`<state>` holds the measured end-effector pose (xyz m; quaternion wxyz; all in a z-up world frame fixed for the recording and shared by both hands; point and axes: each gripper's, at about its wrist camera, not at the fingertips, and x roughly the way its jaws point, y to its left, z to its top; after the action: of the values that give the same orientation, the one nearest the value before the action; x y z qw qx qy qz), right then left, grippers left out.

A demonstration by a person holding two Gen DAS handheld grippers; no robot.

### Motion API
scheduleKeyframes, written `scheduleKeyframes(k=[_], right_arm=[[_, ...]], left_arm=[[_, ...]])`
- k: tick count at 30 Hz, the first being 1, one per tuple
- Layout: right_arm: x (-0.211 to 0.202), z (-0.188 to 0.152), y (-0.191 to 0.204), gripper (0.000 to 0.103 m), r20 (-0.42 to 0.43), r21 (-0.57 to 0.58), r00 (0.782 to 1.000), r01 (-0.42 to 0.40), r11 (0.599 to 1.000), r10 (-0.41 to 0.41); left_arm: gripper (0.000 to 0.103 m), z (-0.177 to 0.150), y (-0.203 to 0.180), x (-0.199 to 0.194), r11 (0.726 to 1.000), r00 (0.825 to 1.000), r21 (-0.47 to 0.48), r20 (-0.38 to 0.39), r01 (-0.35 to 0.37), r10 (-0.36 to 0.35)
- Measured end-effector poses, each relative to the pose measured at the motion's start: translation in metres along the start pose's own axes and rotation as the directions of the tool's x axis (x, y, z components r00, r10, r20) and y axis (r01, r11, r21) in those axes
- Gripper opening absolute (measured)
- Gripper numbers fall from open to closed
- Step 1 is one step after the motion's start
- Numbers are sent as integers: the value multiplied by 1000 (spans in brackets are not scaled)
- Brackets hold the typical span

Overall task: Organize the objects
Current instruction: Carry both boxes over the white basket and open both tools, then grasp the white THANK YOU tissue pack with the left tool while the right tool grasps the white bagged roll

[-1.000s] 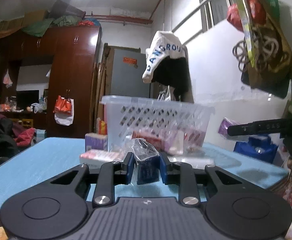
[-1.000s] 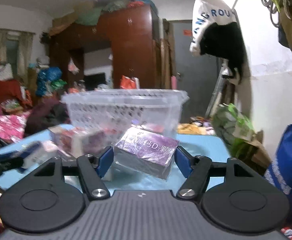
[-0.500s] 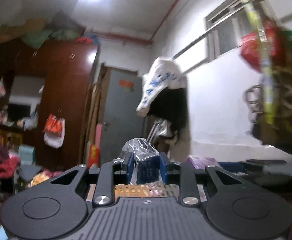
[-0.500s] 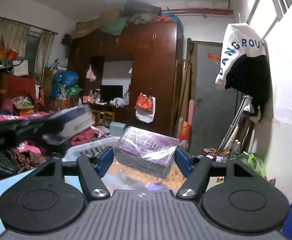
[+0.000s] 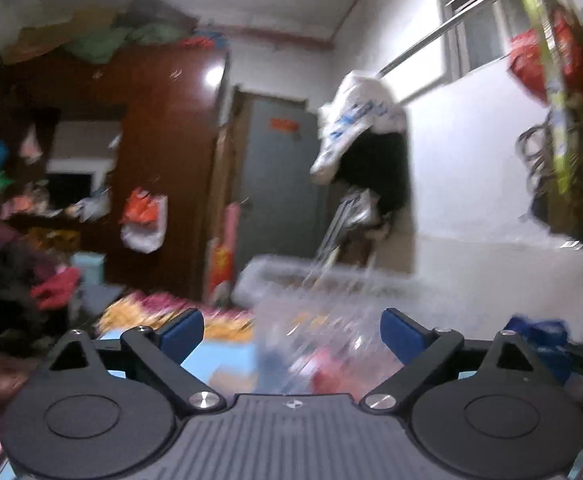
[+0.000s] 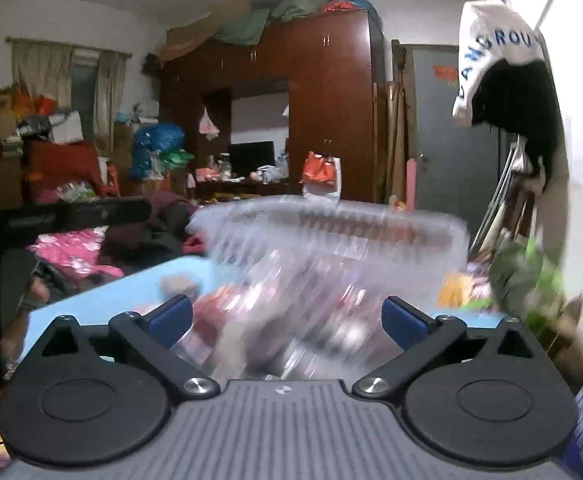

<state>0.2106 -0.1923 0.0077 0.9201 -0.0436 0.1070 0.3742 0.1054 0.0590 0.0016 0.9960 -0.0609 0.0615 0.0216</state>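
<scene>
Both the left gripper (image 5: 291,330) and the right gripper (image 6: 287,318) are spread wide and carry nothing. The translucent slotted plastic basket (image 6: 331,240) stands on the light-blue counter (image 6: 111,292) directly ahead of both grippers; its contents appear only as blurred red and pink shapes, so individual items cannot be identified. Risk: heavy motion blur suggests fast travel, and a finger could strike the basket wall and shove or tip it. The two grippers work close together at the basket and could collide. A blurred small object (image 6: 175,284) lies on the counter left of the basket.
</scene>
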Motion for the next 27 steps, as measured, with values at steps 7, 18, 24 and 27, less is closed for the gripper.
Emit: scheduleKeyframes(k=[7,18,24,27], right_arm=[[-4,-47,7,103,25,100,998,-55,993,53],[1,-64,29,100,46,59,997,-58,997,55],[2,-64,30,98,55,58,996,-75,996,72],[6,-64,30,94,40,51,996,-84,995,82]], left_arm=[[97,-32,10,4,993,986,67,-136,-93,102],[97,-42,-6,21,992,973,120,-222,-39,65],[96,-41,-18,31,982,955,182,-278,-49,99],[59,-42,-13,30,989,955,143,-283,-44,83]])
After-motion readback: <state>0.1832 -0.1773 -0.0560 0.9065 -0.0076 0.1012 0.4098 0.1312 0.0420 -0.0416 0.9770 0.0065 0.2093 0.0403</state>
